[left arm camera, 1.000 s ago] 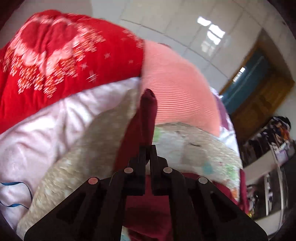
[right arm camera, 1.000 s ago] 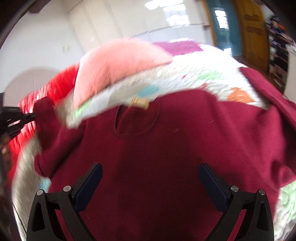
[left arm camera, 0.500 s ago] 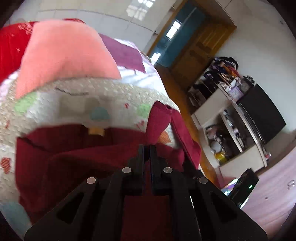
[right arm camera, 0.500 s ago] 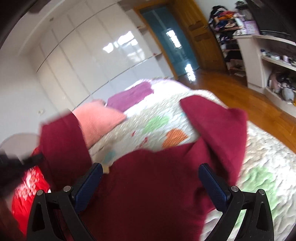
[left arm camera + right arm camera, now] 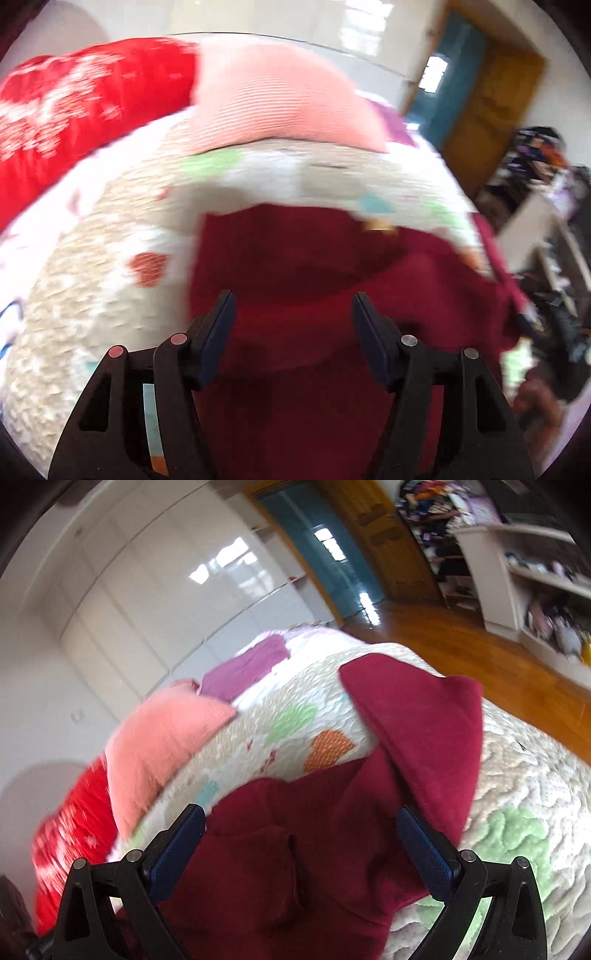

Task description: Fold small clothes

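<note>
A dark red sweater (image 5: 306, 280) lies on a quilted bedspread (image 5: 92, 266) with coloured patches. My left gripper (image 5: 293, 321) hovers over its body, jaws opening, nothing pinched between the pads. One sleeve lies folded across the body (image 5: 258, 856). The other sleeve (image 5: 424, 731) stretches out over the quilt (image 5: 528, 786) to the right. My right gripper (image 5: 301, 834) stands open above the sweater (image 5: 332, 812), its blue pads (image 5: 177, 842) clear of the cloth.
A pink knit garment (image 5: 273, 96) and a red patterned blanket (image 5: 74, 110) lie at the head of the bed, with a purple cloth (image 5: 247, 668) beyond. Wooden floor (image 5: 480, 646), a blue door and white shelves (image 5: 517, 572) lie to the right.
My left gripper, shut on a sleeve end before, carried it across the sweater body, let go and opened. The right view swung from the sweater's chest toward its outstretched sleeve.
</note>
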Demonstrator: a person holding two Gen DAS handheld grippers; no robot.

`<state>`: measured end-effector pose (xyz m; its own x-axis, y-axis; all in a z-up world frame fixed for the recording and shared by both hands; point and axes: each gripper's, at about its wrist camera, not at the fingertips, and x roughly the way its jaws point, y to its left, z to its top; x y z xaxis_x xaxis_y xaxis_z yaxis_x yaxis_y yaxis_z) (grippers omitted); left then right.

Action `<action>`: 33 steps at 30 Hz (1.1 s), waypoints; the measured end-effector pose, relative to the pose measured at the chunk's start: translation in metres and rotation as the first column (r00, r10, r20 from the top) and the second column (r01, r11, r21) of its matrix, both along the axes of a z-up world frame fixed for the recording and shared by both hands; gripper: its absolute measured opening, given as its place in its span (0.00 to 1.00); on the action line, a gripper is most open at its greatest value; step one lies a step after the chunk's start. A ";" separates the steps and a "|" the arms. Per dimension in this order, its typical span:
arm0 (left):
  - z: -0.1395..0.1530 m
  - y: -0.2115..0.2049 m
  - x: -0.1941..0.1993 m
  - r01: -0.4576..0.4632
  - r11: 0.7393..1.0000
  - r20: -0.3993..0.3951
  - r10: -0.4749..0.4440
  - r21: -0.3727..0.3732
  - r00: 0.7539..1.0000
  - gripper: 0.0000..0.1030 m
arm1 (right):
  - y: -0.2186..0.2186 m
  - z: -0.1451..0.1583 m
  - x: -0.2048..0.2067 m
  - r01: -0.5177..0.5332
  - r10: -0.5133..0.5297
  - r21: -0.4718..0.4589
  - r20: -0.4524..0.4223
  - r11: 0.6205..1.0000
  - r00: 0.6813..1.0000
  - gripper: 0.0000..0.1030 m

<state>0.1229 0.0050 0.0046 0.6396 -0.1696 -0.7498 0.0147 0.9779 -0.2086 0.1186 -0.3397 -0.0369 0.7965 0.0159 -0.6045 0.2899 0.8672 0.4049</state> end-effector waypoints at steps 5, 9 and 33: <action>-0.035 0.017 -0.005 -0.021 0.997 -0.077 0.015 -0.075 0.997 0.63 | 0.029 -0.027 0.024 -0.107 0.077 -0.177 -0.167 0.978 0.983 0.86; -0.037 0.005 -0.015 0.019 1.000 -0.050 -0.018 0.015 0.999 0.63 | 0.033 -0.033 0.026 -0.160 0.121 -0.185 -0.207 0.970 0.971 0.21; -0.058 0.012 -0.016 0.022 1.000 -0.004 -0.022 0.003 1.000 0.63 | 0.025 -0.010 0.035 -0.419 0.366 -0.346 -0.208 0.840 0.907 0.77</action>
<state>0.1073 0.0168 -0.0538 0.6330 -0.1817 -0.7525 0.0357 0.9779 -0.2061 0.1540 -0.3144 -0.0474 0.6866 0.0626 -0.7243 -0.0806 0.9967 0.0097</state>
